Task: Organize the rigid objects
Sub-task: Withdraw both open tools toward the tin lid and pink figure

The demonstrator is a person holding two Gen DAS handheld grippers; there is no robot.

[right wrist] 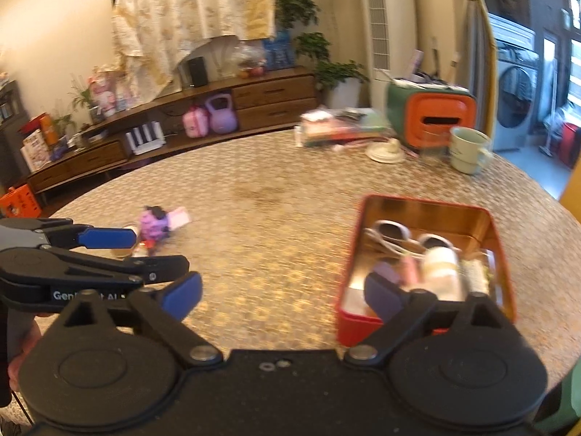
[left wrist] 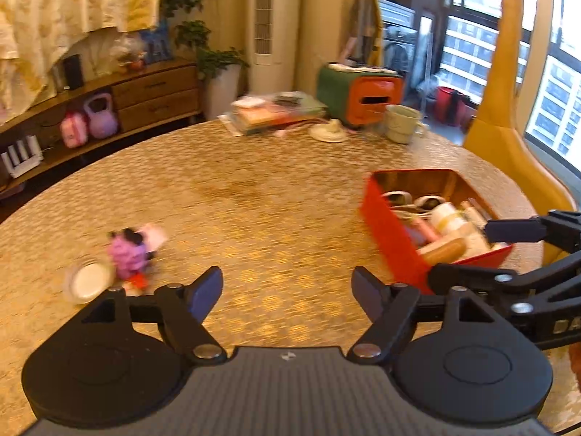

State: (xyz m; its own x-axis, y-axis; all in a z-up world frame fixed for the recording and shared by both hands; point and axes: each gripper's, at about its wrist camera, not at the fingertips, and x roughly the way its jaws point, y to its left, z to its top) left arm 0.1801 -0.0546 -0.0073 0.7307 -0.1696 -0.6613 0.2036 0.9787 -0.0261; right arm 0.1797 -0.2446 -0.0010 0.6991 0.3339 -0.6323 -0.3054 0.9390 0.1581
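Warm daylight from windows [left wrist: 472, 51], motion blur, fisheye-bent edges

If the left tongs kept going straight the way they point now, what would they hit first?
Probably only the bare table: the left tongs stand open and empty, the purple toy well left of that line, the red tin right.

White lettering on the black body of the left gripper [right wrist: 109, 250], seen from the right wrist view, reads "Gen", then a hidden stretch, then "AI". In the left wrist view, the right gripper [left wrist: 468, 250] shows "DA", cut off.
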